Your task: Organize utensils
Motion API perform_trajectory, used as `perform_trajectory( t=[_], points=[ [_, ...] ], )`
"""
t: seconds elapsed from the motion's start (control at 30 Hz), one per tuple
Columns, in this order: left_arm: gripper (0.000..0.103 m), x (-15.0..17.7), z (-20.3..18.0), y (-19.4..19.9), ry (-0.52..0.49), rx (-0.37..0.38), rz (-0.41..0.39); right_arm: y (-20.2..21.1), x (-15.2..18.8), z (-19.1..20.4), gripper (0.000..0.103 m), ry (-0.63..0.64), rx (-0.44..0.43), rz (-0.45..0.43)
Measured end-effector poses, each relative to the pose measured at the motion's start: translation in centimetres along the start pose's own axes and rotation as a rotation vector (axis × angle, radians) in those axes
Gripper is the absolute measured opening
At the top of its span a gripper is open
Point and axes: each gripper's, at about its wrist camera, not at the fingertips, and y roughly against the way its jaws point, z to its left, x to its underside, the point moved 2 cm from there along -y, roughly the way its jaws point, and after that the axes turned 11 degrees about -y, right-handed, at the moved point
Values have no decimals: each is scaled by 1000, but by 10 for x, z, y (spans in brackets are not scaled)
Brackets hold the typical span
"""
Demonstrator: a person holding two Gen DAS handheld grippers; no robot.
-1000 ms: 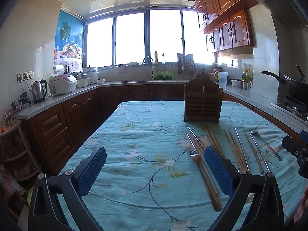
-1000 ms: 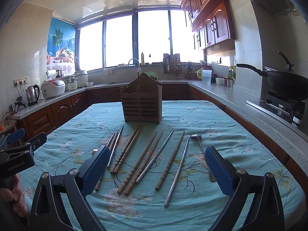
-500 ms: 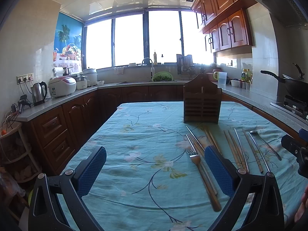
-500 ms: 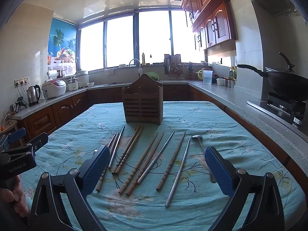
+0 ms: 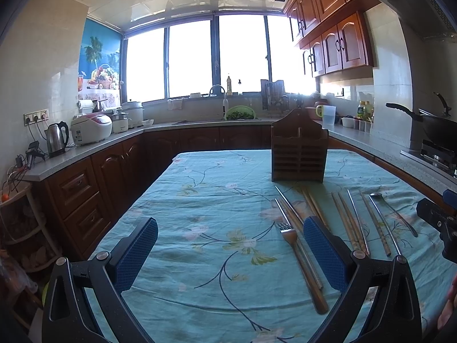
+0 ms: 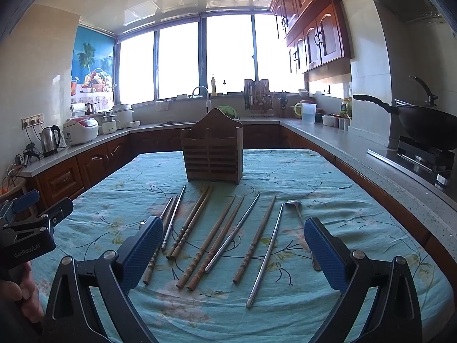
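Observation:
A slatted wooden utensil holder [image 6: 212, 150] [image 5: 298, 150] stands upright at the middle of a table with a teal flowered cloth [image 6: 328, 188]. In front of it lie several wooden chopsticks [image 6: 210, 240], metal chopsticks [image 6: 232, 233], a metal spoon [image 6: 294, 205] and a fork [image 5: 288, 230]. My right gripper [image 6: 232, 253] hovers open above the near ends of the chopsticks, holding nothing. My left gripper [image 5: 230, 250] is open over bare cloth left of the row, its right finger beside the fork. The left gripper body [image 6: 28, 228] shows at the right wrist view's left edge.
Kitchen counters ring the table: a kettle [image 5: 57, 140] and rice cooker [image 5: 91, 128] on the left, a sink [image 5: 217, 120] under the window, a black wok [image 6: 428, 123] on a stove at the right. A person's hand [image 6: 17, 294] grips the left tool.
Both views have shifted only slightly; the utensils and holder lie where they were, and both grippers stay open.

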Motion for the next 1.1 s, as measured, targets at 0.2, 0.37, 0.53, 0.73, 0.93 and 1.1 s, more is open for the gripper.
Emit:
perform_trajectory(
  t=[0.2, 0.37, 0.53, 0.73, 0.93, 1.1],
  points=[
    [102, 0, 0, 0, 5, 4, 2, -1, -1, 1, 100, 0, -3, 5],
    [102, -1, 2, -3, 12, 8, 7, -1, -1, 1, 100, 1, -2, 7],
    [102, -1, 5, -10, 28, 21, 28, -2, -1, 2, 100, 3, -4, 11],
    [102, -5, 12, -23, 64, 51, 87, -10, -4, 2, 100, -2, -6, 42],
    [102, -19, 20, -43, 108, 88, 187, -27, -13, -3, 100, -18, -9, 106],
    [102, -33, 28, -72, 128, 130, 271, -48, -19, -12, 100, -62, -20, 180]
  ],
)
